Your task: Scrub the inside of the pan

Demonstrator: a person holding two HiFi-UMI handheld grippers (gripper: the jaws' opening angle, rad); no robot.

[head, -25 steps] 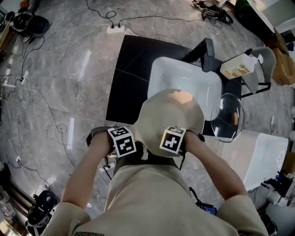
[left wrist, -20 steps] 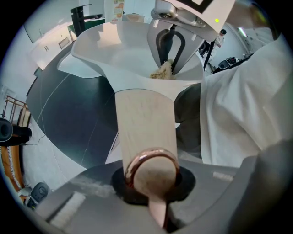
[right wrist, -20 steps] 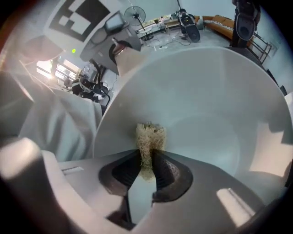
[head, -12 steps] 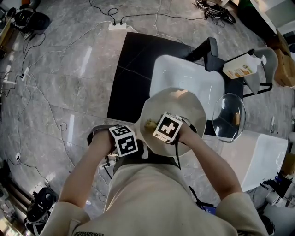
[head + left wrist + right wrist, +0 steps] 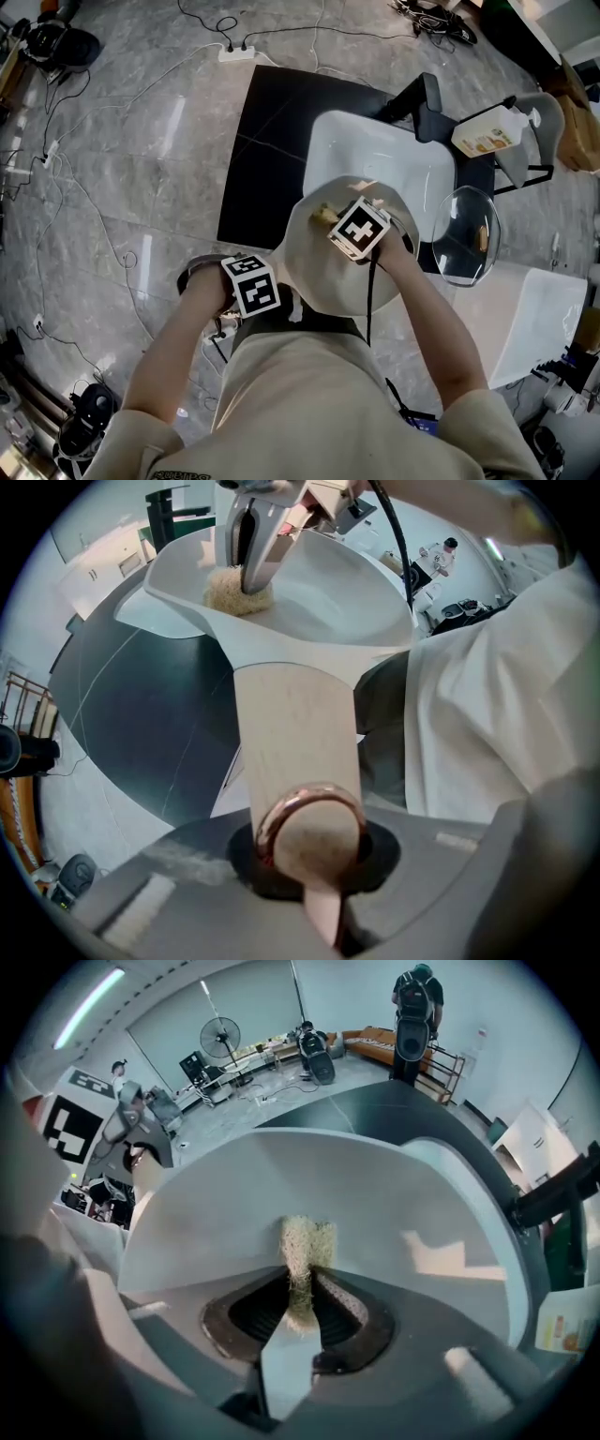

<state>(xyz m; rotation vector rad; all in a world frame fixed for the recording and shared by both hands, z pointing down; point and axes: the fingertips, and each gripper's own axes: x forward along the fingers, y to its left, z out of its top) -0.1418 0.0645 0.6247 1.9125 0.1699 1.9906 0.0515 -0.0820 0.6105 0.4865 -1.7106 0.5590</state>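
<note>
Where not hidden by the beige shirt point(image 5: 309, 403), shows grey veined floor point(image 5: 112, 187), glossy, crossed by loose cables point(image 5: 66, 178), with a white power strip point(image 5: 235, 54) near its far edge. Carries a black counter point(image 5: 267, 141) with a white basin point(image 5: 375, 155) set toward its right edge and a black faucet point(image 5: 424, 103) at the basin's far right corner. Beyond the counter's right edge: a bottle point(image 5: 487, 139) with an orange label on a grey stand point(image 5: 530, 141), and a glass lid point(image 5: 464, 234) just off the near right corner. Farther back in the right gripper view: a large hall, a standing fan point(image 5: 221, 1035), a ceiling light strip point(image 5: 89, 1007), a person point(image 5: 417, 1002) by the wall.

Above the basin's near edge: cream pan point(image 5: 319, 277), inside facing up. Left gripper point(image 5: 314, 855) clamped tight on the pan's wooden handle point(image 5: 295, 742), by its copper-ringed end. Right gripper point(image 5: 300, 1288) pinching a pale fibrous scrubber point(image 5: 305, 1241), pressed against the pan's inner wall near its far rim.

Blocking the head view: the right gripper's marker cube point(image 5: 359, 228) over part of the pan's inside, and the pan itself over the basin's near half. Filling the right side of the left gripper view: the shirt.
</note>
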